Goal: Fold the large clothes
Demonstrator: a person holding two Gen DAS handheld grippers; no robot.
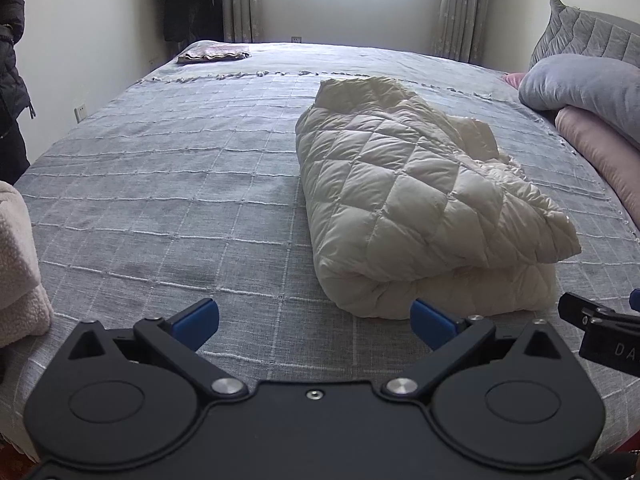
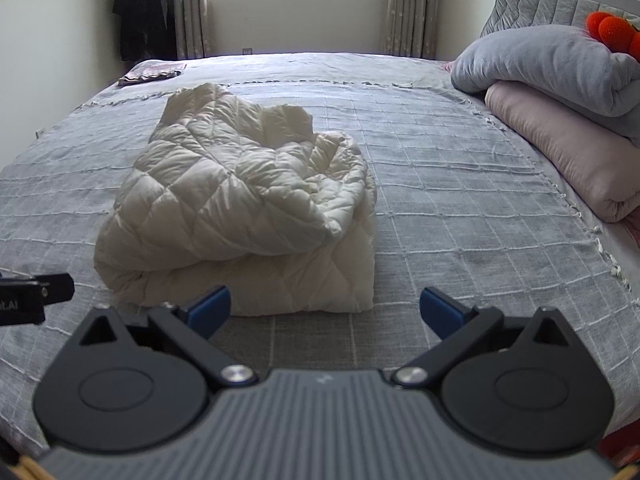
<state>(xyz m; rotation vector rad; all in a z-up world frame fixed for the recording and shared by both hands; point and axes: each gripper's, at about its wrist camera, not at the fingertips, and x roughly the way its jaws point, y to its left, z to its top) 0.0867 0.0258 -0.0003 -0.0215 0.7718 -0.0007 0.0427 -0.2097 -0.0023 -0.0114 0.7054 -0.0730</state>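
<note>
A cream quilted down garment (image 1: 416, 200) lies folded into a thick bundle on the grey checked bedspread (image 1: 168, 200). In the right wrist view the same garment (image 2: 244, 208) sits just ahead, its top layer rumpled. My left gripper (image 1: 314, 320) is open, hovering over the bedspread just short of the bundle's near left corner, holding nothing. My right gripper (image 2: 325, 308) is open too, near the bundle's front right corner, with nothing between its fingers. The right gripper's body (image 1: 600, 332) shows at the left view's right edge; the left gripper's body (image 2: 32, 296) shows at the right view's left edge.
Folded grey and pink quilts (image 2: 560, 112) are stacked at the bed's right side against a grey headboard (image 2: 540, 4), with orange pompoms (image 2: 612, 28) on top. A small folded cloth (image 1: 214, 53) lies at the far corner. A pale fleece item (image 1: 18, 268) sits at the left. Dark coats (image 2: 144, 12) hang by the window.
</note>
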